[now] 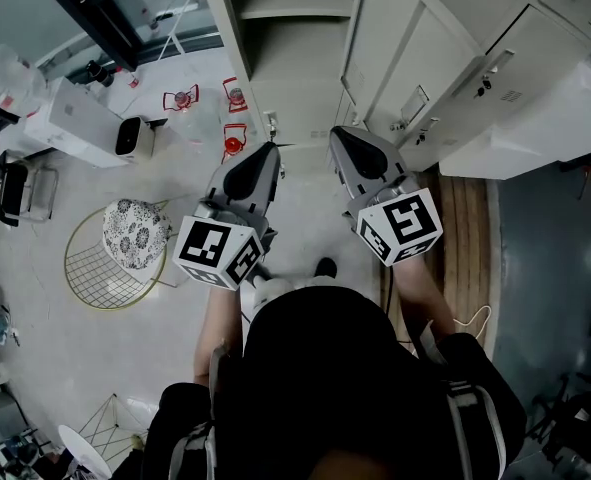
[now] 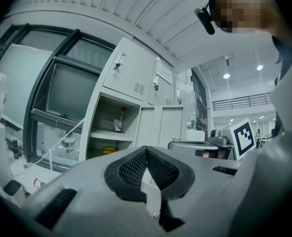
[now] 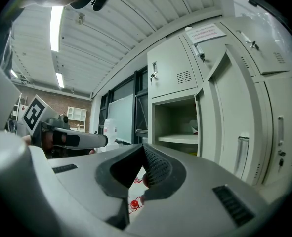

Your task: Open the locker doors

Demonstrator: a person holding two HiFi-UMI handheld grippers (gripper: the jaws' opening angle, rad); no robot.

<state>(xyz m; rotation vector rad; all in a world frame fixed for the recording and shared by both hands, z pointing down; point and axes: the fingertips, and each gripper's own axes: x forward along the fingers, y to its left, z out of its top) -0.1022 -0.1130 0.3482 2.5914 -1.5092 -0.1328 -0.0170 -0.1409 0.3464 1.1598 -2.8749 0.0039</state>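
The grey lockers (image 1: 445,58) stand ahead of me. One lower compartment (image 1: 295,28) stands open with its door (image 1: 395,63) swung out to the right; the doors beside it are closed. In the head view my left gripper (image 1: 270,151) and right gripper (image 1: 338,134) are side by side, both pointing at the lockers and short of them. The left gripper (image 2: 146,149) is shut with nothing between its pads. It faces the open shelf (image 2: 111,130) and a closed upper door (image 2: 128,70). The right gripper (image 3: 143,147) is shut and empty, facing the open compartment (image 3: 175,125) and its open door (image 3: 229,117).
On the floor to the left stand a round wire stool with a patterned cushion (image 1: 135,233), small red wire stands (image 1: 233,140) and a white box (image 1: 75,123). A white cabinet top (image 1: 535,128) juts out at the right above a wooden floor strip (image 1: 465,238).
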